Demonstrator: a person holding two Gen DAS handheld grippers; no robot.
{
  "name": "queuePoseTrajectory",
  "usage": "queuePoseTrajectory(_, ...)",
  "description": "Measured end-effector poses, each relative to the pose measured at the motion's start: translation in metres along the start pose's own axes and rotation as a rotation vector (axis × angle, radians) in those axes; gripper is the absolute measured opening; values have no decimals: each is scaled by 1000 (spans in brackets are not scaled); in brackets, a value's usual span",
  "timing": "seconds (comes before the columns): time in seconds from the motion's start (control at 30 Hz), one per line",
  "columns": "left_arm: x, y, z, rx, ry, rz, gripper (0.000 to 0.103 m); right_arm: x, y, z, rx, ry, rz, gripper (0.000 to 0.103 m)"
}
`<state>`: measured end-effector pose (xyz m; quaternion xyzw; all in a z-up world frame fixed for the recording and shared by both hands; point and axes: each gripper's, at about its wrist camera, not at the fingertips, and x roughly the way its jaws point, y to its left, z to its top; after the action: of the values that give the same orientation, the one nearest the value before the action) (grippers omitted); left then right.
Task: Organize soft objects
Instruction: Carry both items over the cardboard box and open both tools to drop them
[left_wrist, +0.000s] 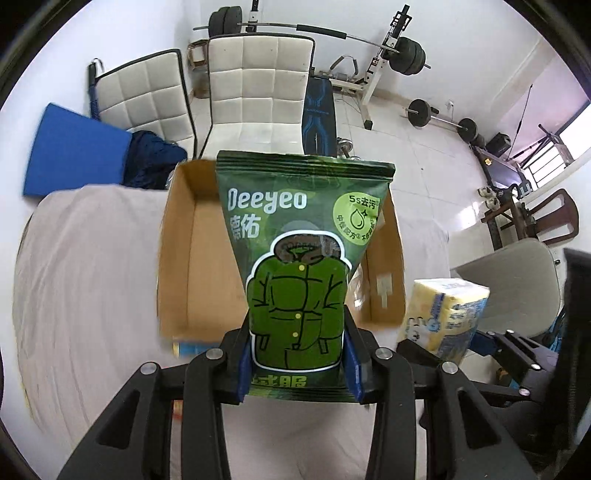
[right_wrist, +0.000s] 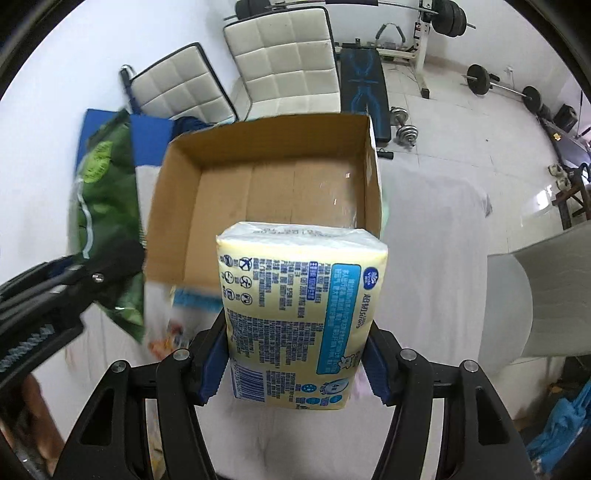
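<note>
Table cloth (left_wrist: 92, 258): a pale sheet spreads under and ahead of both grippers; soft and wrinkled, so anything set on it may drag the fabric along.
Cardboard box (right_wrist: 258, 177): open-topped, straight ahead of both grippers and below the held packs; its floor looks bare apart from some clear film near the right wall. Thin walls, probably light enough to slide if bumped, so it is better to lower things in than to push against the rim.
Green pouch (left_wrist: 303, 236): held upright in front of the left gripper, its lower end between the pads, its top over the box mouth. Glossy film that looks slippery and limp; it seems light and squashy, likely to flop above the grip. Low and centred on the fuller body looks the surest hold.
Tissue pack (right_wrist: 295, 302): a yellow, plastic-wrapped brick in front of the right gripper, pinched on its two side faces, just short of the box's near wall. Light and compressible; the slick wrap could slip, but the flat sides give good purchase.
Left gripper (left_wrist: 297, 363): closed part-way onto the green pouch.
Right gripper (right_wrist: 297, 365): spread fairly wide, clamped on the tissue pack.
</note>
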<state>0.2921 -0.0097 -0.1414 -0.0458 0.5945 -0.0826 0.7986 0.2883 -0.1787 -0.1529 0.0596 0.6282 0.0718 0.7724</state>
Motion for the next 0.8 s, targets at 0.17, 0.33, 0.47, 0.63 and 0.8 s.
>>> queuePoseTrajectory(0.17,45,20,58,-13,89,-59,36,58,0,58,35,59,-9,65)
queuePoseTrajectory(0.33,100,41,90,-67,208,-107,36,112,-1,100,25,111,-27,65)
queuePoseTrajectory(0.47,142,49,108,-76,276,-95,36,149,-2,125,10,153,-55,65)
queuePoseTrajectory(0.63,177,53,118,-84,352,-121,36,195,-4,145,-18,220,-80,65)
queuePoseTrajectory(0.8,199,50,119,-71,394,-125,36,229,-5,156,-35,249,-102,66)
